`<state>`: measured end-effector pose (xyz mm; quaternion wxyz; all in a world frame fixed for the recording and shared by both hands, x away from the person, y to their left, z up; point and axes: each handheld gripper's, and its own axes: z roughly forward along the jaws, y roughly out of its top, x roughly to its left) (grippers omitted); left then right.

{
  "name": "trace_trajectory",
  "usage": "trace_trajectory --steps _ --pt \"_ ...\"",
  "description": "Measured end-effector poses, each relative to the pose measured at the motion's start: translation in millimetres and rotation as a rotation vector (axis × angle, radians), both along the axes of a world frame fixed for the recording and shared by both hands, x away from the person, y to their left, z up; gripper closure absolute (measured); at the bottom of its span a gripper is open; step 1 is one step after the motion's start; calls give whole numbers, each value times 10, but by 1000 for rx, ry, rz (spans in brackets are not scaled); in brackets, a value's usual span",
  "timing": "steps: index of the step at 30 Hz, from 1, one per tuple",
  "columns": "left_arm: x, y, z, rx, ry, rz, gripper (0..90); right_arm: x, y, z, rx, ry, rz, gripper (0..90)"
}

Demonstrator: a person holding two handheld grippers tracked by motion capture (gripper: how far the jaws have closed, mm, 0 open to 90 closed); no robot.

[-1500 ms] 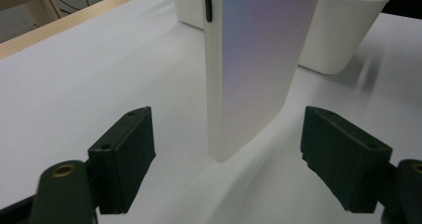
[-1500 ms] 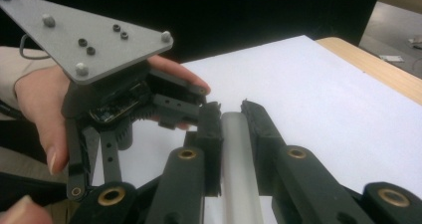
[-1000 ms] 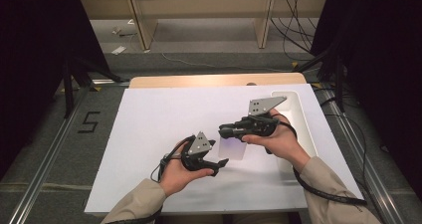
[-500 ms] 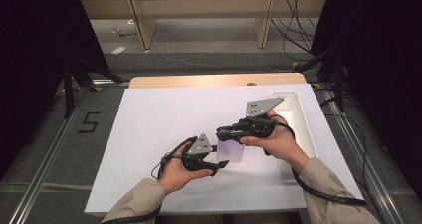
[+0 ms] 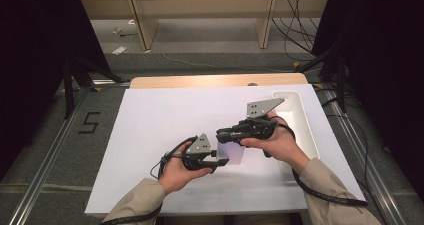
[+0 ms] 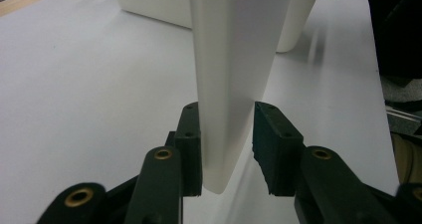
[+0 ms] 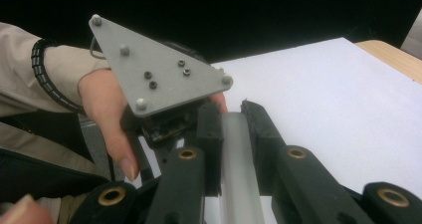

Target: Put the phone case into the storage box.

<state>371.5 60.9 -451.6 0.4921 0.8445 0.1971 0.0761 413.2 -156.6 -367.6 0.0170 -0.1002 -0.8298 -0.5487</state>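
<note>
Since the earlier frame the two grippers have closed in on each other above the white table (image 5: 150, 135). The left gripper (image 5: 222, 161) sits with jaws apart around the lower edge of a thin white plate (image 6: 234, 74), one jaw touching it. The right gripper (image 5: 222, 134) is clamped on the plate's edge. A white tray (image 5: 307, 130) lies at right.

We're looking at a lab-style recording station, not a home. A white sheet-covered tabletop (image 5: 165, 135) is sitting on a pale wooden board (image 5: 210, 80) inside a frame of aluminium rails (image 5: 45, 150), with black curtains (image 5: 35, 45) hanging at both sides. Grey carpet (image 5: 60, 165) is carrying a taped number five (image 5: 89, 122), loose black cables (image 5: 295, 25) are trailing behind, and bare wooden shelving legs (image 5: 142, 20) are standing beyond.
</note>
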Motion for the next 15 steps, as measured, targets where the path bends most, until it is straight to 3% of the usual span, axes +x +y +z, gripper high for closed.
trace_trajectory --steps 15 --pt "-7 36 97 -1 17 -29 755 0 -29 41 40 13 29 794"
